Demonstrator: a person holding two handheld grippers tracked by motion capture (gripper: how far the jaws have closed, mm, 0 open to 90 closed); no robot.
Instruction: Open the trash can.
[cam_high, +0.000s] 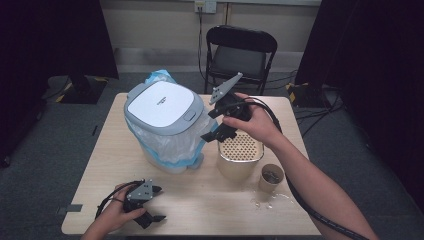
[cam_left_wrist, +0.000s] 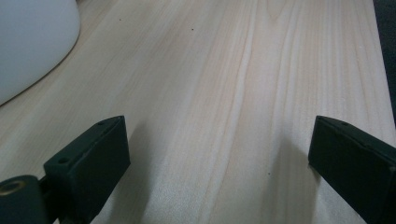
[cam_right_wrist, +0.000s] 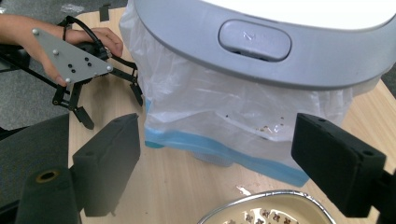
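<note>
1. Trash bin (cam_high: 161, 120) sits at the back-left part of the wooden table (cam_high: 200, 200); lid is down flat, and the clear liner bag with the blue hem (cam_right_wrist: 219, 147) hangs out around the body.
2. Progress, my guess: dumping looks done; the cream strainer bowl (cam_high: 241, 152) right of the bin looks pretty much empty, just a few crumbs on its perforated bottom; a few bits are also caught in the bag folds.
3. What's left, probably: tidy up; there's a wet spill (cam_high: 267, 202) near the paper cup (cam_high: 271, 178), which has something dark inside.
4. Right gripper (cam_high: 216, 131) hangs between bin and bowl; jaws spread fairly wide, nothing between them, aimed at the bin's front latch (cam_right_wrist: 254, 39).
5. Left gripper (cam_high: 152, 204) rests low at the near-left edge; jaws spread wide too, just bare wood between them; touching nothing I can see.
</note>
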